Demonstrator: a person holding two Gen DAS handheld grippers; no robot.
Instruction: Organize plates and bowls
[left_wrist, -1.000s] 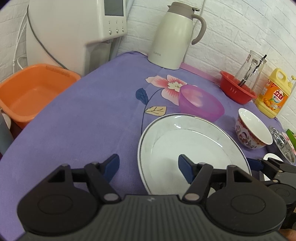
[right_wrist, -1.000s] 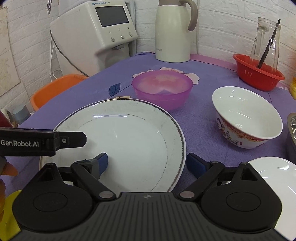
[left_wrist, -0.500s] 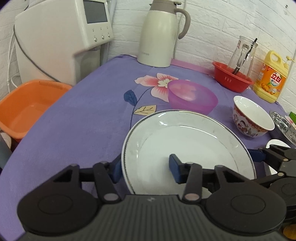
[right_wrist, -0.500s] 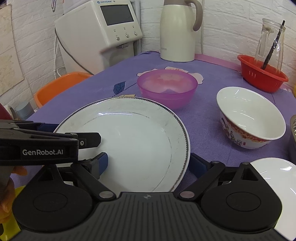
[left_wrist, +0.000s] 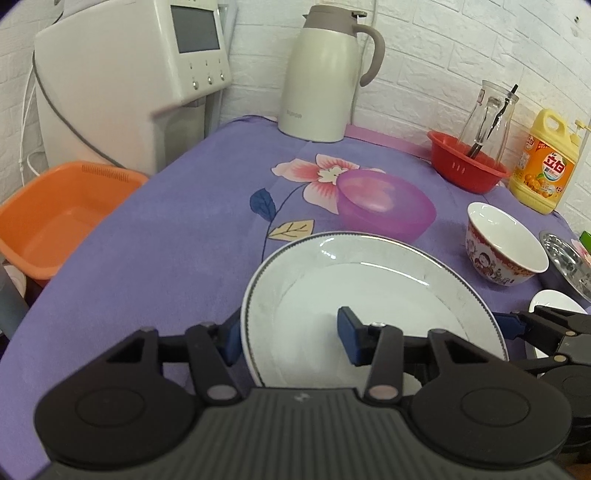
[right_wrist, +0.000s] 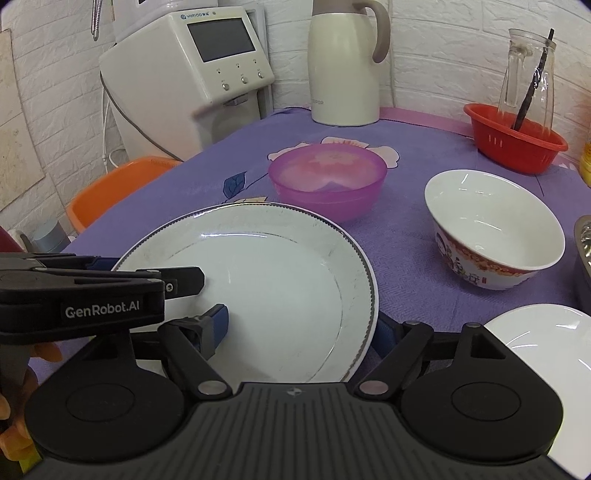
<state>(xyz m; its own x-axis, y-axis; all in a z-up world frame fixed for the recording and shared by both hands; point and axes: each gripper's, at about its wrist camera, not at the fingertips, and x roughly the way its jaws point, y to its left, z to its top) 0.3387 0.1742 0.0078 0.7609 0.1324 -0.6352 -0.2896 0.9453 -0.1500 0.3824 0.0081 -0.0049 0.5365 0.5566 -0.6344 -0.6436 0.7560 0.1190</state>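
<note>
The big white plate (left_wrist: 369, 295) lies on the purple tabletop (left_wrist: 166, 240). The left gripper (left_wrist: 290, 332) and the right gripper (right_wrist: 301, 325) each straddle its rim, one finger inside, one outside, not yet closed.

"GenRobot.AI" is printed on the left gripper (right_wrist: 99, 291); "立白" is shown on the yellow detergent bottle (left_wrist: 546, 166); "VIMOO" is read, uncertainly, on the white dispenser (right_wrist: 199, 70).

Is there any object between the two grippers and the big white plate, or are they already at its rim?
Nothing visible stands between them. The left gripper has one finger outside the big white plate's left rim and one over its inside; the right gripper straddles the right rim likewise. The purple bowl sits beyond, clear of both.
</note>
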